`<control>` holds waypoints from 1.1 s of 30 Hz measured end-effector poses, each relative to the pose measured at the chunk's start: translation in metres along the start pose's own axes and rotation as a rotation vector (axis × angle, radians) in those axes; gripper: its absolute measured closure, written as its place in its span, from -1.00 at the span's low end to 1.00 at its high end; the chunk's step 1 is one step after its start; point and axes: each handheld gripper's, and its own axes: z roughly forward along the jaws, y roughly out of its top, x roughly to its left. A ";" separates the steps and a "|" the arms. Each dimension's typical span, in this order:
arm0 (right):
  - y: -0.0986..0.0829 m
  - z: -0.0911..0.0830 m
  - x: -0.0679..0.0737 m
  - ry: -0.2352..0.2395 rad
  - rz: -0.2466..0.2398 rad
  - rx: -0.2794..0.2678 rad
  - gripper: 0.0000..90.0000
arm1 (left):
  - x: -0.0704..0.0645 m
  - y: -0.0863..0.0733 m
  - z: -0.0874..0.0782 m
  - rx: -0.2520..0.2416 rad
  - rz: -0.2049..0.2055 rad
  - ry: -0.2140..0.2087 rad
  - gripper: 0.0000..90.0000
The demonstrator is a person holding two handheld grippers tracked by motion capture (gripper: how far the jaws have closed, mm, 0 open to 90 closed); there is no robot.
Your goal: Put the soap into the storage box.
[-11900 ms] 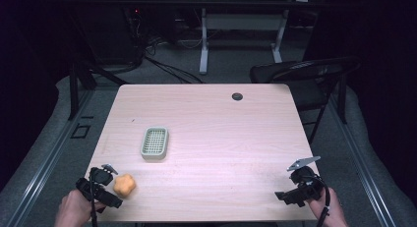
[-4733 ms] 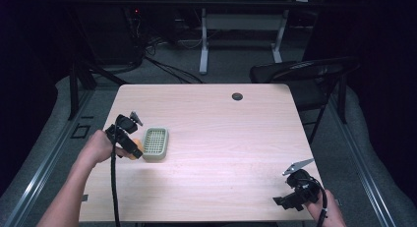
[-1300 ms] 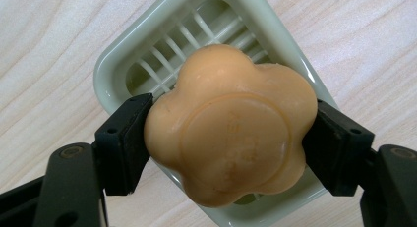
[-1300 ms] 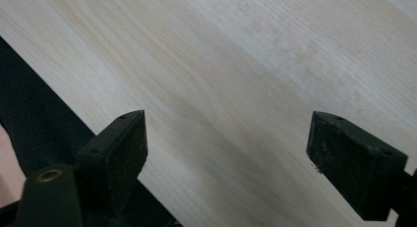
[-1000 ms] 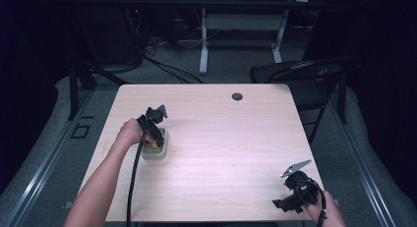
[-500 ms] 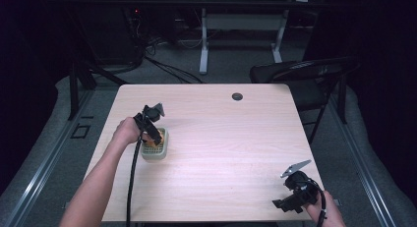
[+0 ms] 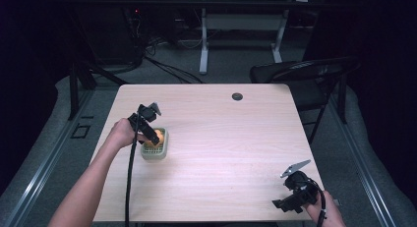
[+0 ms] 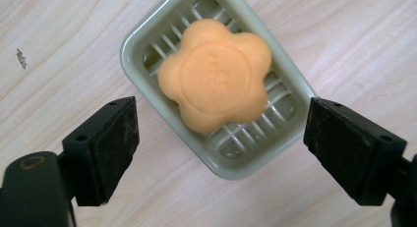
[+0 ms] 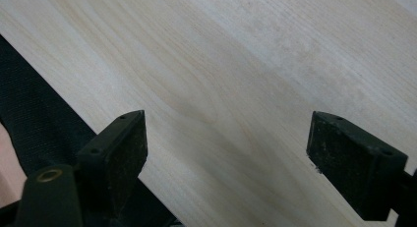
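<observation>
An orange flower-shaped soap (image 8: 216,73) lies flat in a pale green slatted soap dish (image 8: 243,163) on the wooden table. The dish (image 7: 156,155) sits at the table's left, and the soap (image 7: 158,134) peeks out beside my hand. My left gripper (image 8: 219,160) hovers directly over the dish, jaws wide open on either side of it and touching nothing. In the high view the left gripper (image 7: 150,133) is over the dish's far end. My right gripper (image 7: 281,205) rests near the table's front right corner, and its own view shows the right gripper (image 9: 226,160) open over bare wood.
A small dark round grommet (image 7: 237,96) is set in the table near its far edge. A black folding chair (image 7: 305,77) stands beyond the far right corner. The table's front edge (image 9: 64,101) runs just under the right gripper.
The left gripper carried the soap from the front left corner to the dish, set it in and opened. Over the last second it drew slightly back. The right gripper stayed put.
</observation>
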 end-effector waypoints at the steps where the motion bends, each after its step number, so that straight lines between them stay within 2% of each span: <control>1: 0.000 0.000 0.000 0.003 0.007 -0.007 -0.66 | -0.002 -0.003 -0.003 -0.004 0.004 0.002 -0.71; 5: 0.000 0.000 0.001 0.003 0.006 -0.008 -0.66 | -0.009 -0.015 -0.011 -0.031 0.015 0.005 -0.71; 10: 0.000 0.000 0.001 0.003 0.004 -0.005 -0.66 | -0.016 -0.028 -0.016 -0.033 0.016 0.009 -0.70; 11: 0.000 0.000 0.001 0.003 0.006 -0.007 -0.66 | -0.019 -0.036 -0.019 -0.045 0.014 0.013 -0.70; 12: 0.000 0.000 0.001 0.000 0.005 -0.005 -0.66 | -0.019 -0.036 -0.019 -0.045 0.014 0.013 -0.70; 13: 0.000 0.000 0.001 -0.002 0.002 -0.001 -0.66 | -0.022 -0.044 -0.022 -0.054 0.014 0.012 -0.70; 14: 0.000 0.000 0.001 -0.002 0.002 -0.001 -0.66 | -0.022 -0.044 -0.022 -0.054 0.014 0.012 -0.70; 18: 0.000 -0.001 0.001 -0.005 -0.006 0.009 -0.66 | -0.029 -0.061 -0.026 -0.080 0.018 0.009 -0.68; 22: 0.000 -0.001 0.001 -0.005 -0.008 0.010 -0.66 | -0.031 -0.081 -0.026 -0.094 -0.002 0.006 -0.68; 23: 0.000 0.000 0.002 -0.001 -0.002 0.003 -0.66 | -0.032 -0.092 -0.026 -0.111 -0.019 0.000 -0.68; 24: 0.000 0.000 0.002 -0.001 -0.002 0.003 -0.66 | -0.032 -0.092 -0.026 -0.111 -0.019 0.000 -0.68; 25: 0.000 0.000 0.002 -0.001 -0.008 0.006 -0.66 | -0.035 -0.102 -0.024 -0.124 -0.033 0.006 -0.67; 26: 0.000 0.000 0.002 -0.001 -0.008 0.006 -0.66 | -0.035 -0.102 -0.024 -0.124 -0.033 0.006 -0.67; 29: 0.001 -0.001 0.001 -0.015 -0.013 0.015 -0.66 | -0.039 -0.115 -0.022 -0.113 -0.039 0.014 -0.67; 32: 0.001 0.000 0.002 -0.003 -0.007 0.009 -0.66 | -0.047 -0.129 -0.014 -0.102 -0.044 0.013 -0.66; 33: 0.001 0.000 0.002 -0.003 -0.007 0.009 -0.66 | -0.047 -0.129 -0.014 -0.102 -0.044 0.013 -0.66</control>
